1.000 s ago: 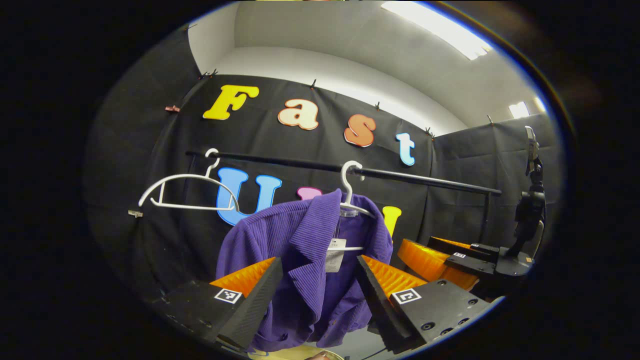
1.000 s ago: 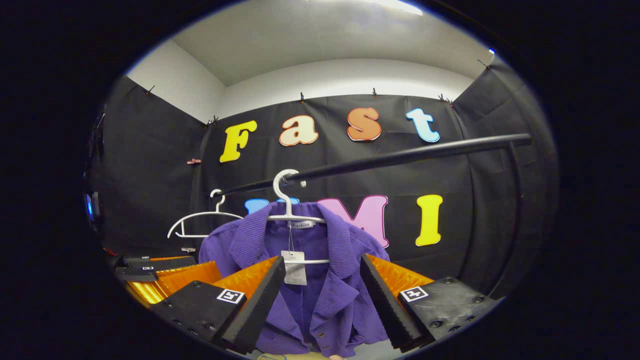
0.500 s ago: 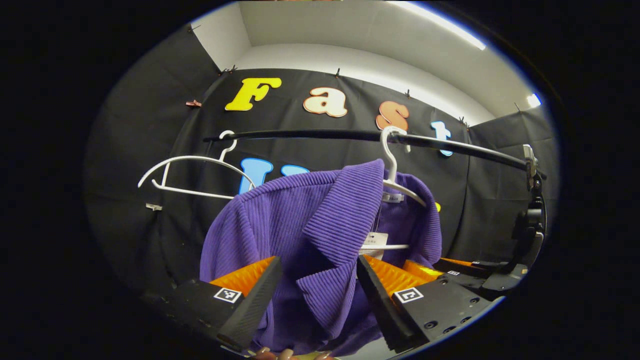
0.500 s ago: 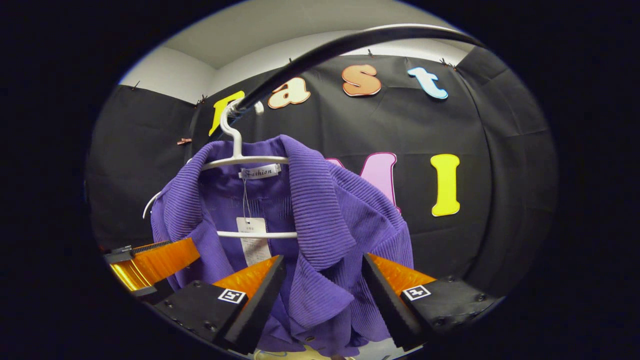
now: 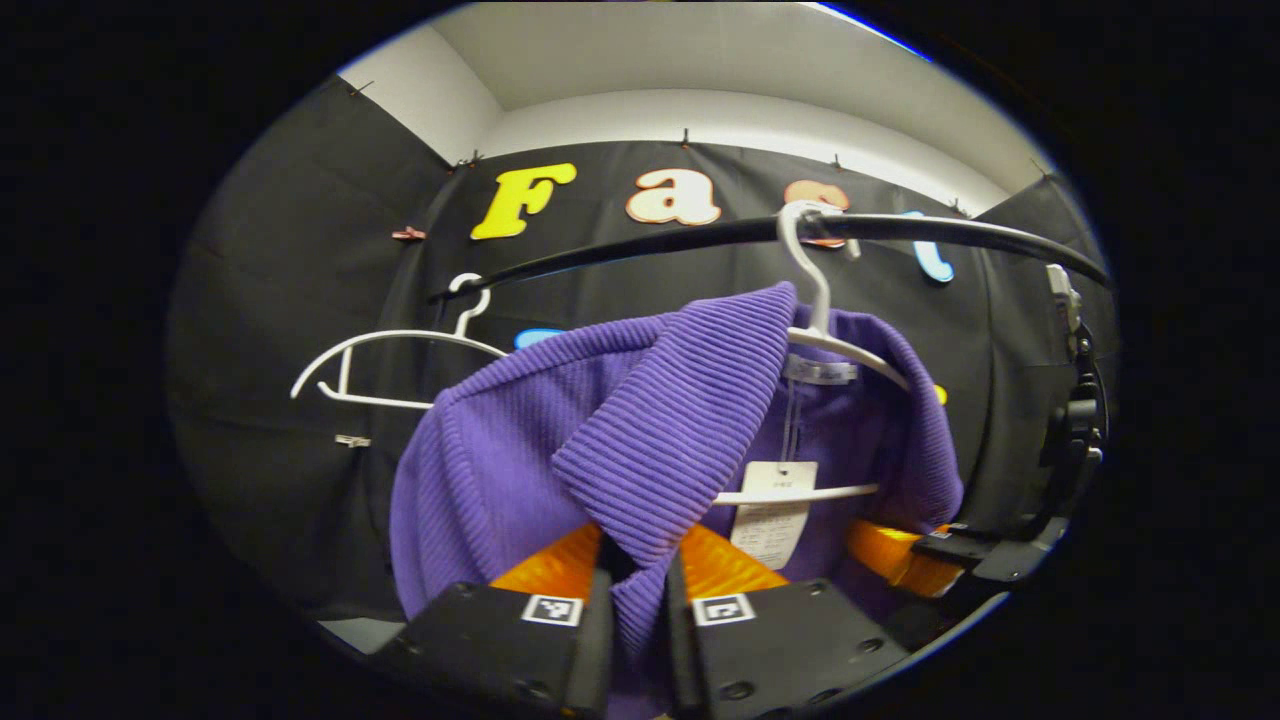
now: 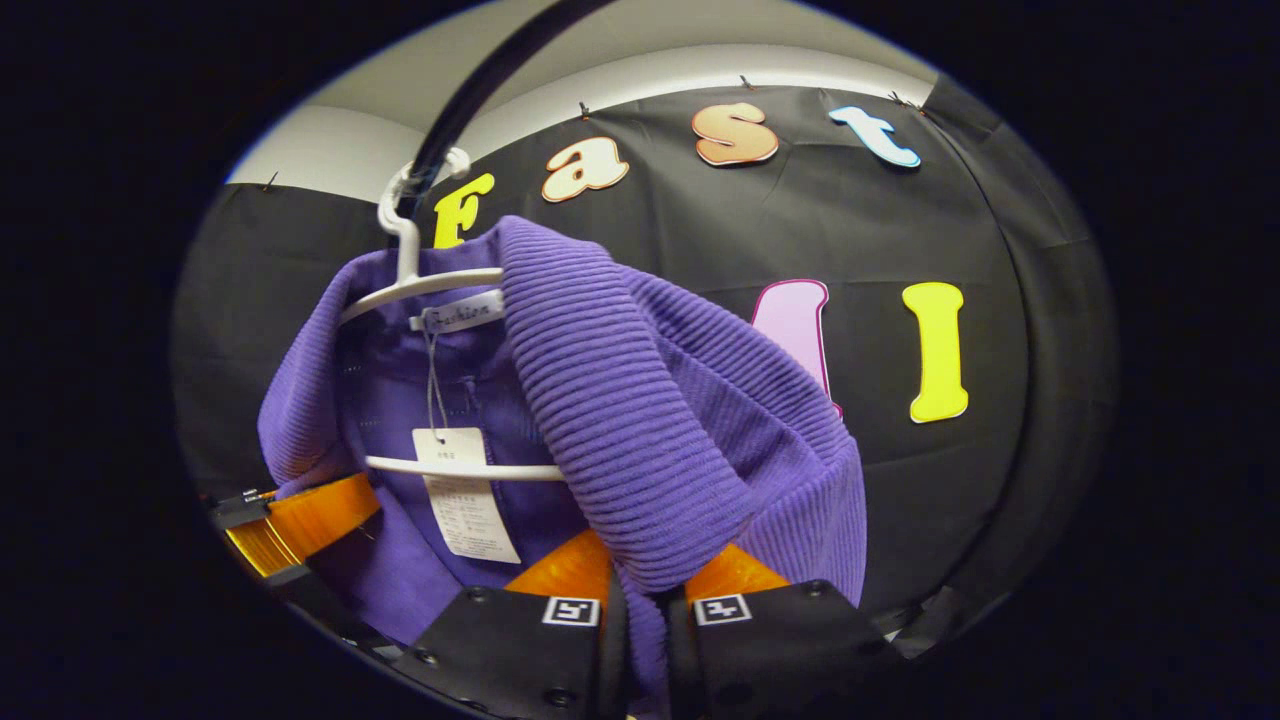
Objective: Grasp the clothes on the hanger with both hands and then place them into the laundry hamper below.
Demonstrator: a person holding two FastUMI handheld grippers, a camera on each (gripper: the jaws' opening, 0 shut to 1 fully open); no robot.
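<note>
Purple shirt (image 5: 520, 440) hangs on a white hanger (image 5: 840, 345) hooked over the black rail (image 5: 660, 245), its ribbed collar spread to both sides and a paper tag (image 5: 772, 505) dangling from the neck against the hanger's lower bar.

In the left gripper view, the left gripper (image 5: 638, 610) has its fingers drawn in to a narrow slot with a fold of the shirt's front edge, just under the collar tip, pinched between them. That view also takes in a second, bare hanger (image 5: 390, 365) farther along the rail, and the other gripper (image 5: 920, 555) low beside the shirt's far shoulder, with a dark stand (image 5: 1075, 440) behind it.

In the right gripper view, the right gripper (image 6: 645, 620) is likewise nearly closed, both fingers pressing on the fabric below the other collar flap. Here the rail (image 6: 480, 90) runs steeply overhead, the hanger (image 6: 420, 275) hook sits right at it, and the tag (image 6: 462, 500) hangs clear in the open neck. The left gripper (image 6: 290, 520) appears low at the shirt's (image 6: 660, 420) opposite edge.

The big collar flaps cover much of each gripper's forward sight, hiding whatever lies beneath the shirt.
</note>
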